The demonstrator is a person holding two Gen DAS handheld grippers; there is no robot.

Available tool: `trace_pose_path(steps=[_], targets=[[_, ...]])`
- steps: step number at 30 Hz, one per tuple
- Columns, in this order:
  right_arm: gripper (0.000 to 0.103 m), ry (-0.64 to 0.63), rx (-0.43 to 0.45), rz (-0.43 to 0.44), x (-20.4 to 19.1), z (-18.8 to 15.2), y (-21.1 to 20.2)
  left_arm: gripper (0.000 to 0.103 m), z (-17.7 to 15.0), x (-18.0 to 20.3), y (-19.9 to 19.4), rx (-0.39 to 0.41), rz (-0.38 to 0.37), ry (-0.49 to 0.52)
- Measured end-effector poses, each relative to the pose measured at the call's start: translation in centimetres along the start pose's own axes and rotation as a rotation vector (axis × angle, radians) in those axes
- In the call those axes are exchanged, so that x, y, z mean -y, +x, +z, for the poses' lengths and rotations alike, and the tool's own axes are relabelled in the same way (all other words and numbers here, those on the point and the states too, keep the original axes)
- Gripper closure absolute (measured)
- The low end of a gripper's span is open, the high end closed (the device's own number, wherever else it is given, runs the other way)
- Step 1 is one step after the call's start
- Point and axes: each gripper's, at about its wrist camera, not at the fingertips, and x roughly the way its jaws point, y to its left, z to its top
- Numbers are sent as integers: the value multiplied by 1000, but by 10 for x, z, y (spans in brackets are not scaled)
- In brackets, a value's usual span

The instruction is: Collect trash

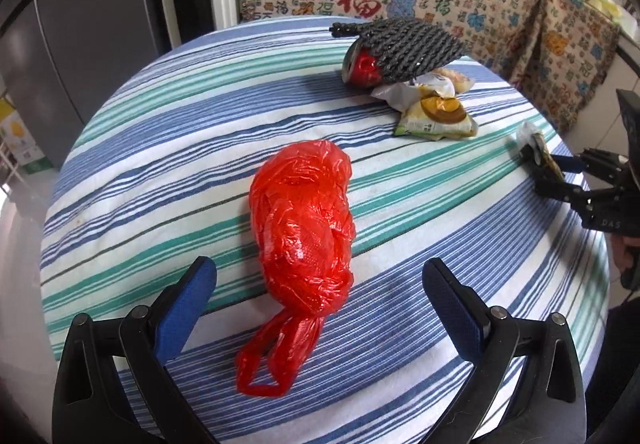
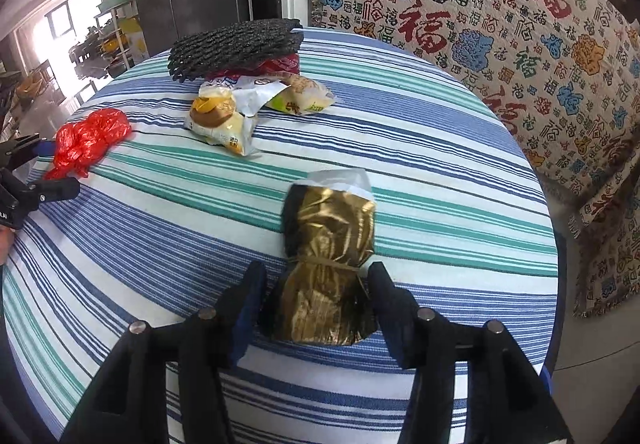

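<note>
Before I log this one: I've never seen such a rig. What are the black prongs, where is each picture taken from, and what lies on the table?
No robot: a person holds a two-finger gripper in each hand, with a camera on each looking along its fingers. The left camera shows the left gripper open around a knotted red plastic bag, not pressing it. The right camera shows the right gripper astride a gold foil bundle; contact is unclear. Snack wrappers and a dark net lie farther off on the striped tablecloth.

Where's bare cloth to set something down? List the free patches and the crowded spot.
Free: the striped tablecloth between the red bag and the gold bundle, and the near edge. Crowded: the far side, where snack wrappers lie by the black mesh.
</note>
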Motion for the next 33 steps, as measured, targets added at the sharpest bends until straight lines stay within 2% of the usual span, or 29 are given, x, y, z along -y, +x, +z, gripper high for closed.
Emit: trace_pose_path(steps=[2, 10, 13, 15, 16, 17, 18, 27, 33], targets=[[41, 15, -10, 16, 6, -1, -2, 1, 0, -1, -1, 0, 3, -10], [37, 69, 17, 30, 3, 7, -1, 1, 7, -3, 11, -11, 7, -66], [38, 84, 12, 34, 1, 8, 6, 9, 7, 1, 10, -8, 29, -52], [69, 103, 5, 39, 1, 9, 8, 23, 6, 1, 5, 8, 30, -51], [68, 108, -1, 38, 2, 8, 8, 30, 7, 0, 3, 15, 22, -51], [70, 114, 1, 32, 2, 9, 6, 51, 7, -2, 2, 17, 14, -53], [70, 117, 3, 29, 2, 9, 4, 63, 7, -4, 2, 14, 6, -57], [71, 160, 43, 49, 10, 5, -26, 66, 12, -8, -17, 87, -52, -111], [71, 193, 44, 44, 25, -8, -40, 66, 14, 13, -19, 91, -92, -92]])
